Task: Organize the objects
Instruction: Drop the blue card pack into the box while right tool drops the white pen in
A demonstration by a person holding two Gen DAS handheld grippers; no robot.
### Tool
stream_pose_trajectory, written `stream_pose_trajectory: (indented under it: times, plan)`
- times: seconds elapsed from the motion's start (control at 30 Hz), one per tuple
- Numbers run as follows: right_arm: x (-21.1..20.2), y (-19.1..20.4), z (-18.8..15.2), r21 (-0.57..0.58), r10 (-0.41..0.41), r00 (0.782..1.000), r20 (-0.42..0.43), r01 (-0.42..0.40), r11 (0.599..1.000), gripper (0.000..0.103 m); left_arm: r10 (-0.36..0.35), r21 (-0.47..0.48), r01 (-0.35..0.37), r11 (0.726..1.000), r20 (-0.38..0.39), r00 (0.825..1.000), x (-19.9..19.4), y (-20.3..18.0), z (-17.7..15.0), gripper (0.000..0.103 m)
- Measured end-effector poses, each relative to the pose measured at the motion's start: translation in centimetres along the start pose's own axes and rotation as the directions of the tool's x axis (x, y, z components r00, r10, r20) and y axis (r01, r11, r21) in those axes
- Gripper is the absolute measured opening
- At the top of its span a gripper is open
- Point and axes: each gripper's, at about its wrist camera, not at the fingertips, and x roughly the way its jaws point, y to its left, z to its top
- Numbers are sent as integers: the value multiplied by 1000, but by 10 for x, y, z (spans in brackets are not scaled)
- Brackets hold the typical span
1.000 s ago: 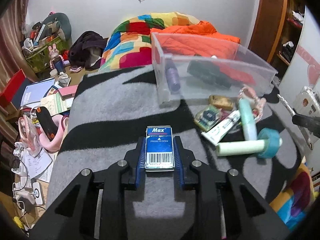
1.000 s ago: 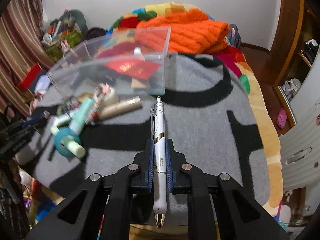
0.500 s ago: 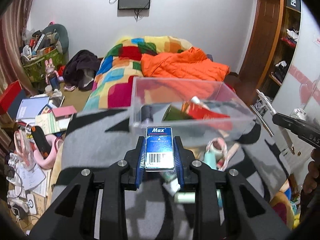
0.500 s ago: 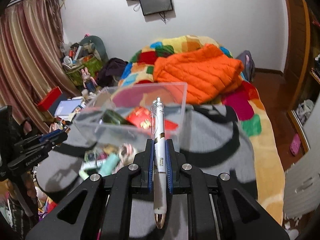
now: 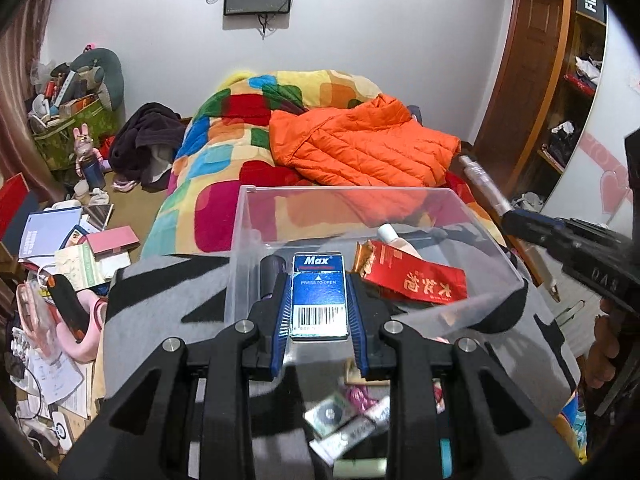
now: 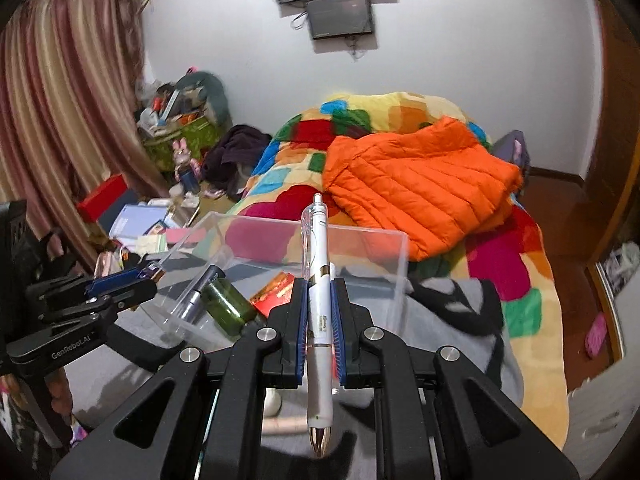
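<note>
My left gripper (image 5: 319, 304) is shut on a blue Max staple box (image 5: 319, 294) and holds it over the near edge of a clear plastic bin (image 5: 496, 276). The bin holds a red packet (image 5: 416, 280), a dark bottle (image 5: 271, 270) and a tube. My right gripper (image 6: 319, 312) is shut on a white pen (image 6: 318, 280), held above the bin's (image 6: 396, 256) near right corner. In the right wrist view the left gripper (image 6: 120, 286) shows at the bin's left side. In the left wrist view the right gripper (image 5: 520, 220) shows at the bin's right side.
The bin stands on a grey and black blanket (image 5: 160, 300). Small loose items (image 5: 344, 424) lie on it below my left gripper. An orange jacket (image 5: 360, 148) lies on the colourful bedspread behind. Clutter (image 5: 60, 248) covers the floor to the left.
Both grippers have risen and moved forward to the bin with their objects still held. The loose items have dropped below the left gripper's fingers.
</note>
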Motion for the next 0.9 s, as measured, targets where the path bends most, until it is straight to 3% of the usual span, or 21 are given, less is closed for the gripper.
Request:
stream_pose_trajectory:
  times: [0.17,0.4,0.6,0.73,0.9]
  plan:
    - [31,13,7,-99,9,998,-66,-15,995,10,-37,-1,37,999,-68,997,30,-1,7,27]
    - [64,19,3,-135,19,988,-153,-40,990,10,-43,25,46,999,-134,990,57,-6,7,27]
    - [73,20,2,-144,-3,983,-183,-24,989,11,-43,30,48,998,-143,989,57,-5,6,30]
    - [69,16,5,-117,-4,979,-202,-20,993,26,-36,45,41,998,-113,993,42,-7,5,43]
    - [32,20,3,-101,46,987,-152,-62,993,39,-24,80,27,996,-39,999,8,-10,-1,57]
